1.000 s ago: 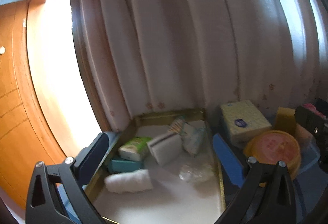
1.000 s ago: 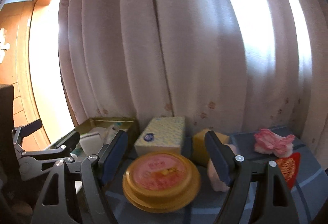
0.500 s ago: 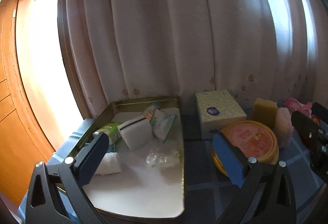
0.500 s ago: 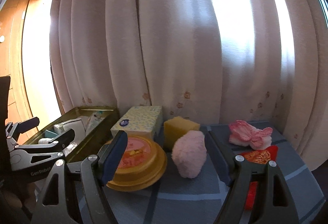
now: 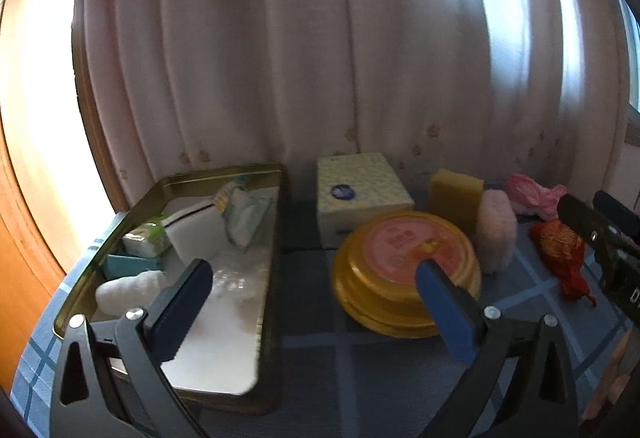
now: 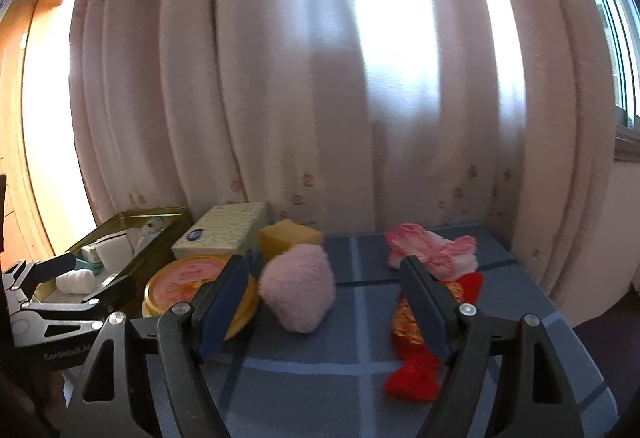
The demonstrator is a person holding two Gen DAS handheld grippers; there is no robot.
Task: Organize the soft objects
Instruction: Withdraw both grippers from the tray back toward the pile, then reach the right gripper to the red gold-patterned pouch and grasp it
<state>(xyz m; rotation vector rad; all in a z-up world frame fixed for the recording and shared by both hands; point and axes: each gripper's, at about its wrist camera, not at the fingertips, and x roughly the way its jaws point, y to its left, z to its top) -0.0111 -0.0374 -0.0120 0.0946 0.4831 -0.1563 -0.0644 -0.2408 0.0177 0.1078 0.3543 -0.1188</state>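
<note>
A gold metal tray [image 5: 224, 175] on the left holds a white sponge [image 5: 196, 230], wipe packs [image 5: 248, 215] and a rolled white cloth [image 5: 128, 288]. A pink fluffy puff [image 6: 298, 288], a yellow sponge [image 6: 288, 236], a pink cloth [image 6: 432, 248] and a red-gold pouch [image 6: 412, 322] lie on the blue checked table. My left gripper [image 5: 312, 298] is open and empty, between the tray and the round yellow tin [image 5: 404, 270]. My right gripper [image 6: 324, 298] is open and empty, above the table in front of the puff; the puff also shows in the left wrist view [image 5: 496, 234].
A tissue box [image 5: 360, 189] stands behind the round tin. Pale curtains [image 6: 320, 77] hang right behind the table. The table edge [image 6: 560, 302] drops off on the right. A wooden door frame [image 5: 24, 238] is on the left.
Both grippers have swung to the right. The left view moved from the tray toward the tin. The right view moved from the tin toward the puff and pouch.
</note>
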